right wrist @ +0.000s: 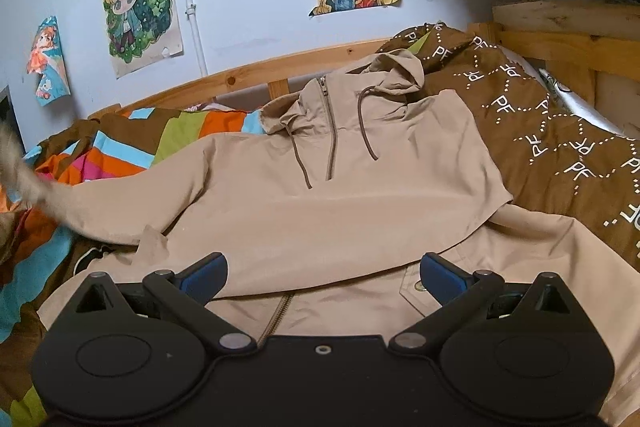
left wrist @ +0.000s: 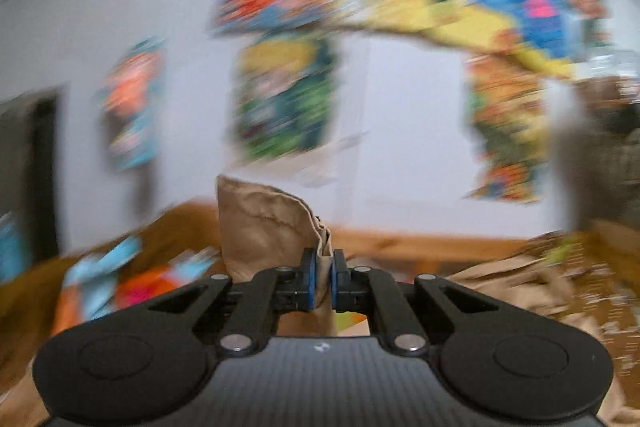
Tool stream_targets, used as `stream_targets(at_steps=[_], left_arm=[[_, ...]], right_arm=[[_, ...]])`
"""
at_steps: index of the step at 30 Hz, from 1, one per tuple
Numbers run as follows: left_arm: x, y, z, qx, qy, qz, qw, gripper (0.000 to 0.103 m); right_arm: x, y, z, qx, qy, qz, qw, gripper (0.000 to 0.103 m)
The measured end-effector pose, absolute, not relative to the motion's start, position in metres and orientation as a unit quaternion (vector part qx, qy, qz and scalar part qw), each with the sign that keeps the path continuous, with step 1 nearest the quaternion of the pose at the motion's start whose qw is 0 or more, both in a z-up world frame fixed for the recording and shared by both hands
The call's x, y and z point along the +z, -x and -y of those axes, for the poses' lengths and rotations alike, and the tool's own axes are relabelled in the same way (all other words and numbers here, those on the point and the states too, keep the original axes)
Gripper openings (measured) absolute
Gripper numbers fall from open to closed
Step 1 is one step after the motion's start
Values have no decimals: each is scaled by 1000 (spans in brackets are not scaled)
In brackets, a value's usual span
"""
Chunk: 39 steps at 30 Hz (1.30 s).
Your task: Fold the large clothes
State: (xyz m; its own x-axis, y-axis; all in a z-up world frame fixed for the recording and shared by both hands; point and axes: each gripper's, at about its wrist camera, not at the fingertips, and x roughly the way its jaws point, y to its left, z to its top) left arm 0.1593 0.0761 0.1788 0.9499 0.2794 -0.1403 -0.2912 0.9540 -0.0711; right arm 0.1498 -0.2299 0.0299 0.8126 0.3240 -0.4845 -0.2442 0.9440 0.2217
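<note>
Left wrist view shows the left tool [left wrist: 323,277] clamped on a bunched fold of beige woven fabric, most likely the sleeve cuff [left wrist: 272,227] of the beige hooded pullover jacket; the cloth is pinched between the blue pads and stands up above them. Background detail in this view is heavily blurred.

In the right wrist view the jacket [right wrist: 320,195] is laid front-up on the bed, over the striped multicolour bedcover [right wrist: 132,151] and the brown patterned quilt [right wrist: 560,131]. The hood lies toward the wooden bed rail [right wrist: 248,75] and the white wall with drawings; the hem lies toward the camera. The long axis of the body therefore runs straight away from the right tool [right wrist: 322,277]. The jaws of the right tool are held wide apart above the lower front, with no cloth gripped.

One sleeve is stretched out to the left edge of that view, where a blurred beige strip rises. That sleeve is judged to be nearer the left hand, so an inward fold across the chest falls to it.
</note>
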Motion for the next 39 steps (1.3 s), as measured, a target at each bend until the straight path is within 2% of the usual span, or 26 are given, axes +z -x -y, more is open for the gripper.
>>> stream_targets(at_steps=[3, 6, 10, 15, 22, 23, 25, 26, 27, 32, 35, 39], left_arm=[[199, -190, -35, 38, 29, -65, 997, 7], [195, -219, 11, -58, 11, -96, 994, 7], [152, -246, 65, -153, -6, -140, 978, 7], [87, -266, 108, -209, 26, -208, 955, 7], [30, -254, 113, -255, 27, -281, 925, 9], [25, -251, 108, -264, 29, -294, 918, 11], [19, -245, 97, -284, 37, -322, 902, 33], [17, -239, 90, -288, 42, -327, 899, 57], [18, -232, 82, -284, 44, -323, 902, 66], [19, -225, 35, -233, 50, -333, 912, 67], [19, -240, -5, -121, 42, -336, 933, 67], [7, -274, -77, 20, 93, -354, 931, 65]], right_arm=[[31, -150, 235, 145, -78, -259, 952, 102], [29, -152, 245, 132, -89, -256, 953, 102], [26, -156, 263, 104, -106, -250, 957, 102], [20, -160, 289, 62, -118, -237, 962, 102], [6, -170, 319, 49, -163, -231, 958, 101], [4, -171, 323, 48, -175, -235, 955, 101], [0, -173, 330, 45, -194, -240, 950, 100], [-1, -173, 331, 44, -200, -241, 949, 99], [-2, -173, 332, 44, -206, -243, 947, 99], [-6, -172, 334, 66, -238, -254, 935, 97], [-10, -173, 329, 77, -241, -269, 929, 94], [-17, -178, 315, 82, -215, -300, 926, 89]])
